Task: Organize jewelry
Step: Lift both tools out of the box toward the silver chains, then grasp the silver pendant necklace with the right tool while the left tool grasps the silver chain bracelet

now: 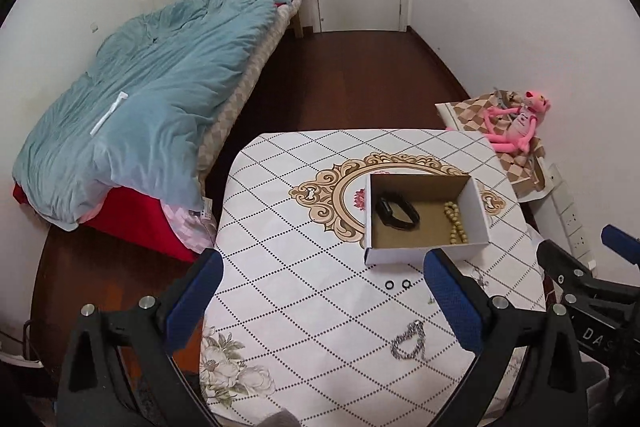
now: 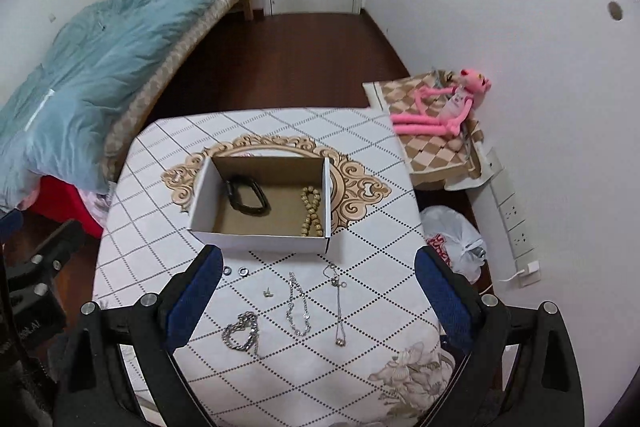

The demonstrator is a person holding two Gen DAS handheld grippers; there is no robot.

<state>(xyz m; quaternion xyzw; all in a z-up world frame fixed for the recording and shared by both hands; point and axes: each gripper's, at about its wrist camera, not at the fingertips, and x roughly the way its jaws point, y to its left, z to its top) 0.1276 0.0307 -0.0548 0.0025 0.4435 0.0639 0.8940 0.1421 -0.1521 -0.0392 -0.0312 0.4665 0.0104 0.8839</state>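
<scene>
1. Left view: left gripper (image 1: 322, 287) wide, empty; box (image 1: 424, 253) centre right holds a band (image 1: 397, 213) and beads (image 1: 456, 223).
2. Right view: right gripper (image 2: 318, 285) wide, empty; only here, three chains (image 2: 298, 307) lie low centre.

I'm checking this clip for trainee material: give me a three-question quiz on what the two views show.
1. True or false: the cardboard box already holds the black band and the bead bracelet.
2. Multiple choice: the two small rings lie (A) inside the box, (B) on the tablecloth in front of it, (C) on the bed.
3. What does the right gripper hold?

Key: 1 true; 2 B; 3 nothing, it is open above the silver chains.
</scene>
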